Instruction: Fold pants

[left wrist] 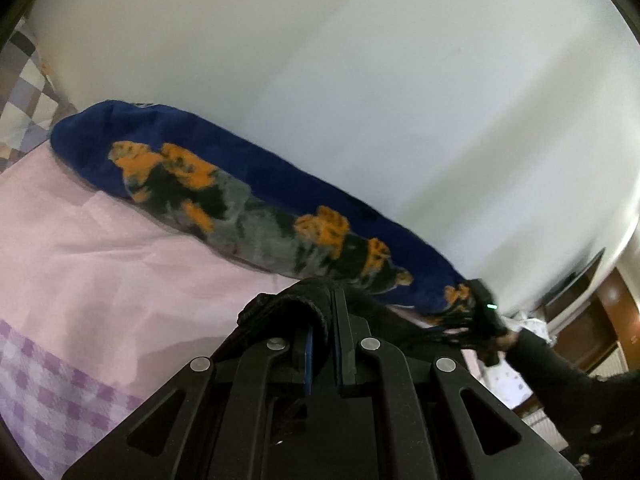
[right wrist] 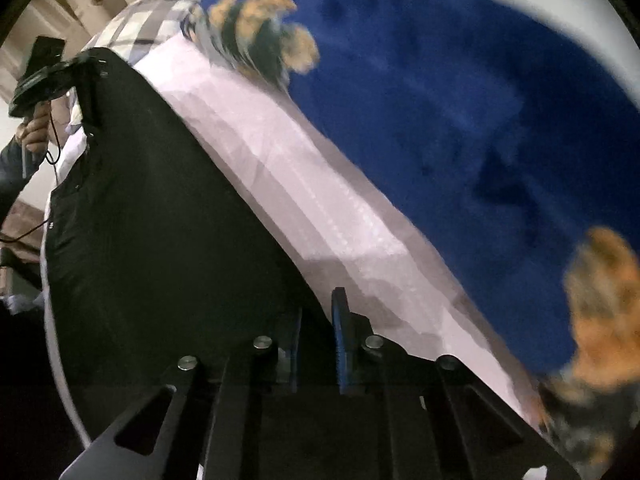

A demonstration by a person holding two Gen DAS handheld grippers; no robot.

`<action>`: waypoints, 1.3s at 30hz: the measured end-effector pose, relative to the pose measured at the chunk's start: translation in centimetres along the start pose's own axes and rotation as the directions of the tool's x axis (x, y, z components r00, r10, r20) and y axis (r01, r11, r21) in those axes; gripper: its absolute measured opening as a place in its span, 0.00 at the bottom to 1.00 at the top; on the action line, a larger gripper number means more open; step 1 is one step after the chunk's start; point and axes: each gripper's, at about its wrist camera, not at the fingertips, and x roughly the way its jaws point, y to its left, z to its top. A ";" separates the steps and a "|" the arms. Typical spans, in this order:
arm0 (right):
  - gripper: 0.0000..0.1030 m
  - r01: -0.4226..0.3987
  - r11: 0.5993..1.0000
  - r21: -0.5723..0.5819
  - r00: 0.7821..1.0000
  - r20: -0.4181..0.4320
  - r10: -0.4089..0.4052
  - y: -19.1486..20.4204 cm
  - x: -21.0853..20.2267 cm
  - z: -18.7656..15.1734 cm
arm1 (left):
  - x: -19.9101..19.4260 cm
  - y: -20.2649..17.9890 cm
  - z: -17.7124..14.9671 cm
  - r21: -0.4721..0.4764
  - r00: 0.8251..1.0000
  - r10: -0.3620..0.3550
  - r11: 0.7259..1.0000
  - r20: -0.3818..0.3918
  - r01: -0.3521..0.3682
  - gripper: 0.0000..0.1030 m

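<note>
The left claw [left wrist: 320, 312] is clamped on a black edge of the pants [right wrist: 160, 220], lifted off the sheet [left wrist: 120, 248]. The right claw [right wrist: 316, 320] has closed on the pants' other end, cloth between its jaws. The pants stretch along the sheet, beside the blue blanket [left wrist: 280, 184]. They look soft, light and floppy; corners or hems seem the best hold.

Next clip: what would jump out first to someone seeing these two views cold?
The blue blanket with orange and grey patches, rolled along the white wall behind the pink sheet. Then the black pants stretched over that sheet, the left gripper shut on one end.
</note>
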 end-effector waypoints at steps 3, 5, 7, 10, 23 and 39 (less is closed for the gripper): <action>0.09 0.092 0.996 0.024 0.993 0.071 -0.093 2.7 -3.1 -1.4 | -0.9 -0.3 0.1 0.029 1.000 0.016 0.999 0.000 -0.016 0.07; 0.09 0.148 0.987 0.060 0.983 0.106 -0.153 5.3 -5.2 -2.6 | -1.8 -0.9 -0.1 0.047 1.000 0.010 0.999 -0.001 -0.010 0.07; 0.09 0.213 0.974 0.074 0.966 0.135 -0.221 8.0 -7.1 -4.2 | -3.2 -1.9 -0.5 0.073 1.000 0.002 0.997 0.000 -0.002 0.07; 0.09 0.265 0.957 0.121 0.947 0.151 -0.282 11.4 -9.3 -7.4 | -5.7 -3.6 -2.1 0.090 1.000 -0.024 0.996 -0.008 0.025 0.08; 0.09 0.206 0.920 0.333 0.965 0.085 -0.247 19.8 -5.0 -20.1 | -11.7 -6.2 -15.1 0.132 0.972 0.092 0.989 -0.214 -0.065 0.14; 0.43 0.276 0.866 0.417 0.931 0.108 -0.348 22.7 -5.9 -21.9 | -13.3 -6.6 -20.6 0.347 0.841 0.477 0.857 -0.256 -0.381 0.49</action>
